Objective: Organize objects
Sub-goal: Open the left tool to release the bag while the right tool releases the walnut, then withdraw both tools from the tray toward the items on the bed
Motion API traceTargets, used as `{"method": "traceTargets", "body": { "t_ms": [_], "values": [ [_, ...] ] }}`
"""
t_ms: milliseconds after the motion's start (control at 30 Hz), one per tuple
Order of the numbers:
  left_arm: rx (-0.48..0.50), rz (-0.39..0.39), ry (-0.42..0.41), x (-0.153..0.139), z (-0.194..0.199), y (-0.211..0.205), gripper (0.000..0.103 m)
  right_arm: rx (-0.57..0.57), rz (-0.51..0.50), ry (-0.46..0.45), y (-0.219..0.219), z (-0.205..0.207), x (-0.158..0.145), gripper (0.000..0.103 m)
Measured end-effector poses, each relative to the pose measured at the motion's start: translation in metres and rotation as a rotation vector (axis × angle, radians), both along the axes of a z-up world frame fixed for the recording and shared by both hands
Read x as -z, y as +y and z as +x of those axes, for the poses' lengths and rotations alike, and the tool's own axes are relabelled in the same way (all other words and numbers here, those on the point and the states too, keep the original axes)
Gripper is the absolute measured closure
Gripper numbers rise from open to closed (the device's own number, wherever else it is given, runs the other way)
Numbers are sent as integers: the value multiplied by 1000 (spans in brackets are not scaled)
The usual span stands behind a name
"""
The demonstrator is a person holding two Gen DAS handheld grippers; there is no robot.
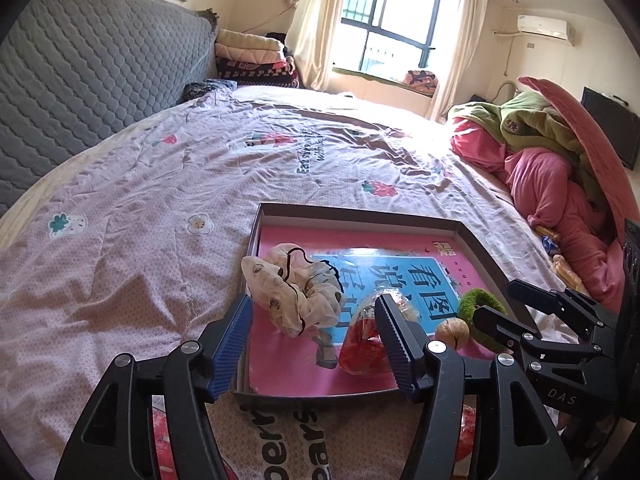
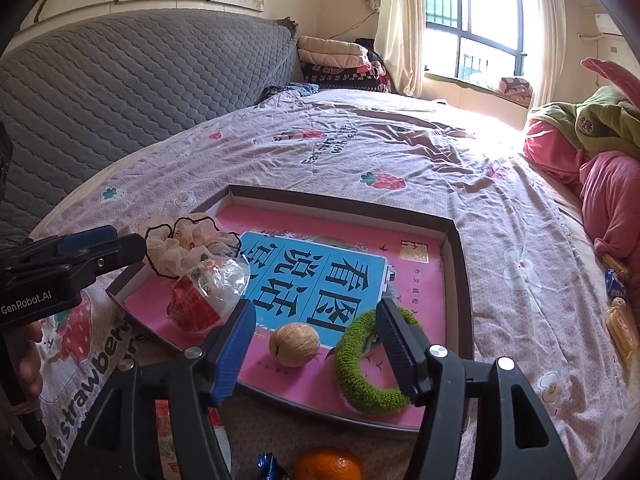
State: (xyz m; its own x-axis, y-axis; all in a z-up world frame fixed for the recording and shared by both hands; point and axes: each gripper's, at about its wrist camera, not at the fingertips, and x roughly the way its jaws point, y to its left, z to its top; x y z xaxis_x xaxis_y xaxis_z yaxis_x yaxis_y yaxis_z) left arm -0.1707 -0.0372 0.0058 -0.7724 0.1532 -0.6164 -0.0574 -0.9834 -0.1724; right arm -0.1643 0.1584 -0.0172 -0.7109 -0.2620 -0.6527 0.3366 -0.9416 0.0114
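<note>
On the pink bedspread (image 1: pixel 160 208) a shallow tray (image 2: pixel 460 256) sits under both tools (image 1: pixel 316 336) (image 2: pixel 316 344), jaws apart, empty.

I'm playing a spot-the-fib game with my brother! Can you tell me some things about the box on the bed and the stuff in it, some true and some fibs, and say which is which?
1. The walnut lies inside the shallow box. True.
2. The green fuzzy ring is out on the bedsheet. False: it lies in the box, beside the walnut.
3. The left gripper is squeezing the cream scrunchie. False: its jaws stand open and hold nothing.
4. A pink book with a blue panel covers the bottom of the box. True.
5. An orange sits outside the box, near its front edge. True.
6. The right gripper is shut. False: it is open.
</note>
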Motion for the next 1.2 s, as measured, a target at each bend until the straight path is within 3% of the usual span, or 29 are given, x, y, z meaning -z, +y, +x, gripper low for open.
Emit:
{"method": "traceTargets", "body": {
  "t_ms": [867, 933, 1000, 1200],
  "values": [
    [-17, -15, 48, -37, 63, 32, 36, 10, -50, 128, 17, 41, -47, 30],
    [-21, -19, 43, -38, 66, 34, 35, 9, -50, 138, 18, 46, -50, 28],
    [-20, -26, 38, -39, 70, 37, 26, 13, -50, 148, 18, 52, -53, 24],
    [-5, -41, 33, -41, 84, 45, 26, 18, -66, 137, 20, 63, -52, 23]
  ]
}}
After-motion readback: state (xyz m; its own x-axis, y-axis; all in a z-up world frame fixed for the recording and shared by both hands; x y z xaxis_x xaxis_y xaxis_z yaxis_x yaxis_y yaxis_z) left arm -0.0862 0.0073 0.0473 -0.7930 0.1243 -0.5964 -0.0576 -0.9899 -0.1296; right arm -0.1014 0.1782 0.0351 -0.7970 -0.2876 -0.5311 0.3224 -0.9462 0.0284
